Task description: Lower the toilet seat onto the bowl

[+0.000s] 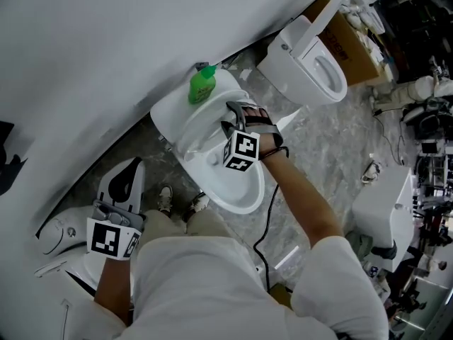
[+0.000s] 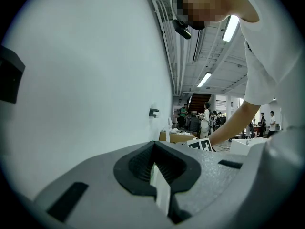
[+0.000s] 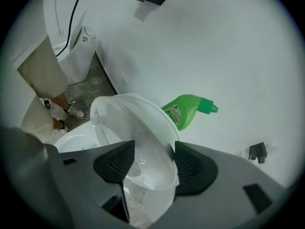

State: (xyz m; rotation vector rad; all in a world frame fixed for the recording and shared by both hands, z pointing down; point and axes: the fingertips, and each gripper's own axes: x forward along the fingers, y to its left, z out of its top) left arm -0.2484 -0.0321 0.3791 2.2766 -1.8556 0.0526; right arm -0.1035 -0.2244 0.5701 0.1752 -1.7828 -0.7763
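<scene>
Here the right gripper (image 3: 150,163) pinches the top rim of the raised toilet seat (image 3: 138,123), which stands near upright, while the bowl (image 1: 244,190) lies below it toward the person, the left gripper (image 1: 107,212) well away.

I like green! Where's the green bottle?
Head view, upper middle: the green bottle sits by the white wall, behind the raised toilet seat.
</scene>
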